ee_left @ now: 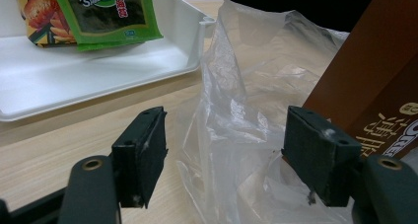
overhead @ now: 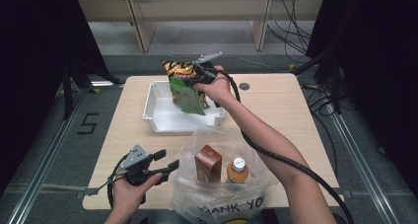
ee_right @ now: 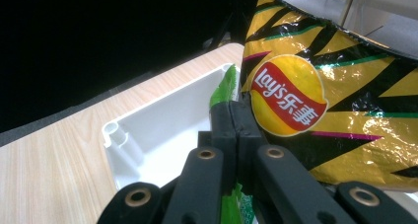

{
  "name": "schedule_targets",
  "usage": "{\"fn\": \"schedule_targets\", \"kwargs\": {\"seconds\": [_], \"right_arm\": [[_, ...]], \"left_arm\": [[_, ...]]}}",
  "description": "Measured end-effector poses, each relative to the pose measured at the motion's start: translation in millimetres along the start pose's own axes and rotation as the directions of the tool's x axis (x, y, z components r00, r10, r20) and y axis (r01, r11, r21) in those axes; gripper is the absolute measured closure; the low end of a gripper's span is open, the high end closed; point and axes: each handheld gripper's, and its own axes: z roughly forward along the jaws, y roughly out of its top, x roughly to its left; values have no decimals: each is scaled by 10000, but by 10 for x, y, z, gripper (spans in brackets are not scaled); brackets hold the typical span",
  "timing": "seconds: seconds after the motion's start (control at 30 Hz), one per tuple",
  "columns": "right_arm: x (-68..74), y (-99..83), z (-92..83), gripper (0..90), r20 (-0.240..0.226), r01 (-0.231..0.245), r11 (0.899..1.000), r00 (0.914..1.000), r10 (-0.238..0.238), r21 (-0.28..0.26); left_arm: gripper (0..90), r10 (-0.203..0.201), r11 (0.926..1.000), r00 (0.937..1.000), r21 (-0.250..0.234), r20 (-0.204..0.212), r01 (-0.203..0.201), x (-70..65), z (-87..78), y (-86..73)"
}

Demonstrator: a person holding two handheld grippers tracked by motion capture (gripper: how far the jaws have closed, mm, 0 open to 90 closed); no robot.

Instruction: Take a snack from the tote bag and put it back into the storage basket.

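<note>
My right gripper is clamped on the top edge of the green seaweed packet, which hangs over the white tray. In the right gripper view my jaws hide most of the packet; the chip bag crowds in beside it. My left gripper rests with jaws apart, holding nothing, by the clear plastic bag. The brown carton is cut off there.

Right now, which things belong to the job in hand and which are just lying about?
In the job: green flat seaweed packet, right tool, white plastic tray, clear plastic bag.
Lying about: yellow-black crisp bag, brown carton, orange-capped bottle, idle left tool.
</note>
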Motion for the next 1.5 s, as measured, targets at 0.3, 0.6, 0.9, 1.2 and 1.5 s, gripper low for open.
{"fn": "schedule_targets", "kwargs": {"seconds": [0.3, 0.6, 0.9, 1.2, 1.5], "right_arm": [[-64, -73, 93, 900, 176, 48, 10000, 9998, -48, 15], [-71, -85, 67, 900, 4, -24, 9990, 10000, 23, 454], [-58, -40, 98, 900, 113, 97, 9997, 9999, -99, 220], [-120, -96, 111, 898, 507, 208, 9985, 9984, -233, 499], [-156, -118, 87, 864, 1003, 256, 9978, 9944, -318, 617]], "left_arm": [[321, 159, 9999, 9998, 47, 99, -160, 6, 5, -4], [321, 109, 9999, 9997, 23, 203, -110, 2, 14, -6], [321, 168, 9998, 9998, 43, 87, -169, 5, 2, -2], [321, 179, 9998, 9998, 22, 89, -179, 9, -3, -1], [321, 158, 9999, 9998, 45, 95, -158, 3, 1, -3]]}}
